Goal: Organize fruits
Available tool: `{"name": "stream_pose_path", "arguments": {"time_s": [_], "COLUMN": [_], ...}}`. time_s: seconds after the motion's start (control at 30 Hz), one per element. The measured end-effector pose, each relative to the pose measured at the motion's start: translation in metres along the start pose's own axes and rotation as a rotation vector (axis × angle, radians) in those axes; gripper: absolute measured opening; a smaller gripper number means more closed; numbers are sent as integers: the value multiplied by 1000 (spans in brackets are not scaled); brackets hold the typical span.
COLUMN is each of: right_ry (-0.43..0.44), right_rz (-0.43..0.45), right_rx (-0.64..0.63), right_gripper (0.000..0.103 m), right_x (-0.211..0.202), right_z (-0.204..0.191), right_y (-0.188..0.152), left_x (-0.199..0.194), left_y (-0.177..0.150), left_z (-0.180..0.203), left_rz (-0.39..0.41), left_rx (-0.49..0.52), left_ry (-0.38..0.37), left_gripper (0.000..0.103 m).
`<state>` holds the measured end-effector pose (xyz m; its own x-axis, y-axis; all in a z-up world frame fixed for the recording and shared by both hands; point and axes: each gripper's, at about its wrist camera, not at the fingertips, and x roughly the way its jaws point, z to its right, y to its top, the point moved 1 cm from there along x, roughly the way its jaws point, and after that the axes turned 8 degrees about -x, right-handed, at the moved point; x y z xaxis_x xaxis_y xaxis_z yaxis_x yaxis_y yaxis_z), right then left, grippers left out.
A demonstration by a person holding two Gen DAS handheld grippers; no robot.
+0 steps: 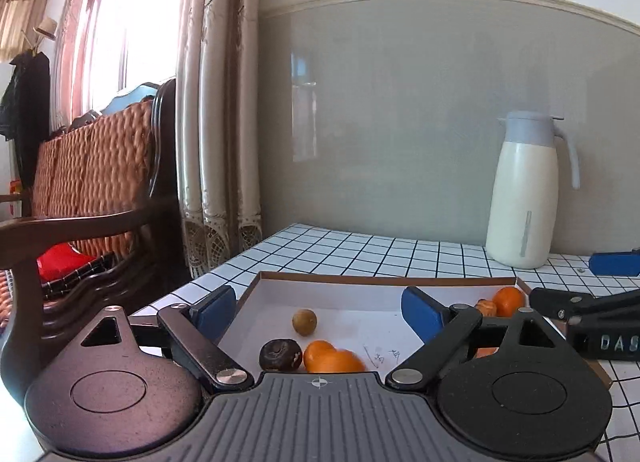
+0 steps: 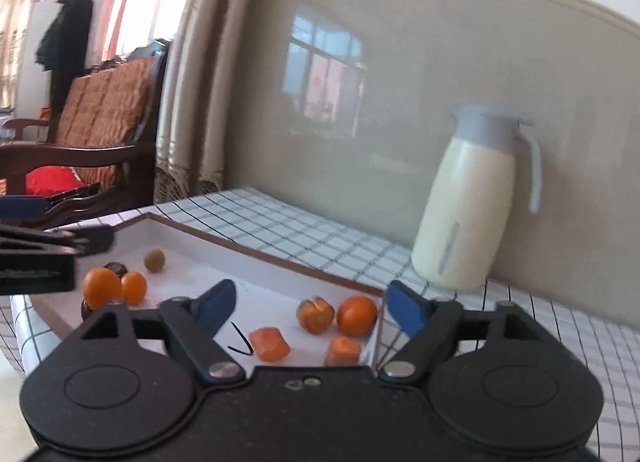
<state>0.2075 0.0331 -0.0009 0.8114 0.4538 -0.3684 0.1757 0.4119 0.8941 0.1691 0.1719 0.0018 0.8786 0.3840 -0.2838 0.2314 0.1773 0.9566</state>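
Table (image 1: 360, 250): white tiles with a dark grid; everything I work on sits here, against the grey wall.
Tray (image 2: 208, 236): a shallow white box with a brown rim, lying on the table in front of both my grippers, some black pen marks on its floor.
Jug (image 1: 524, 190): cream body, pale blue lid and handle, upright on the table behind the tray, well apart from the fruit.
Left gripper (image 1: 316, 310): I hold it over the tray's left part, jaws spread wide, nothing between the blue pads.
Right gripper (image 2: 308, 306): jaws spread wide too, nothing gripped; its right finger hangs just past the tray's right wall.
Left fruit group (image 2: 114, 286): two oranges touching, a dark brown fruit behind them, another dark one half hidden below.
Right fruit group (image 2: 336, 316): one orange touching a partly peeled one in the tray's right corner.
Orange chunks (image 2: 270, 344): two pieces nearer me, apart.
Small tan fruit (image 1: 304, 322): alone, mid-tray, toward the far wall.
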Motion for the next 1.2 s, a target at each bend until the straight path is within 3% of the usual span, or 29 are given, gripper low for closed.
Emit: {"name": "stream_pose_path", "arguments": {"time_s": [0.1, 0.9, 1.03, 1.2], "right_ry": [-4, 27, 17, -8], "right_rz": [-7, -53, -35, 27], "right_rx": [12, 45, 7, -34], "right_gripper": [85, 97, 97, 97], "right_x": [-3, -3, -23, -84], "right_z": [2, 5, 4, 6], "right_y": [-5, -6, 0, 5], "left_x": [0, -4, -17, -64], "left_y": [-3, -4, 2, 6], "left_z": [-3, -9, -9, -13], "left_rz": [-10, -43, -21, -14], "left_rx": [-2, -4, -6, 15], "left_ry": [13, 23, 17, 3], "left_gripper": [98, 103, 103, 103]}}
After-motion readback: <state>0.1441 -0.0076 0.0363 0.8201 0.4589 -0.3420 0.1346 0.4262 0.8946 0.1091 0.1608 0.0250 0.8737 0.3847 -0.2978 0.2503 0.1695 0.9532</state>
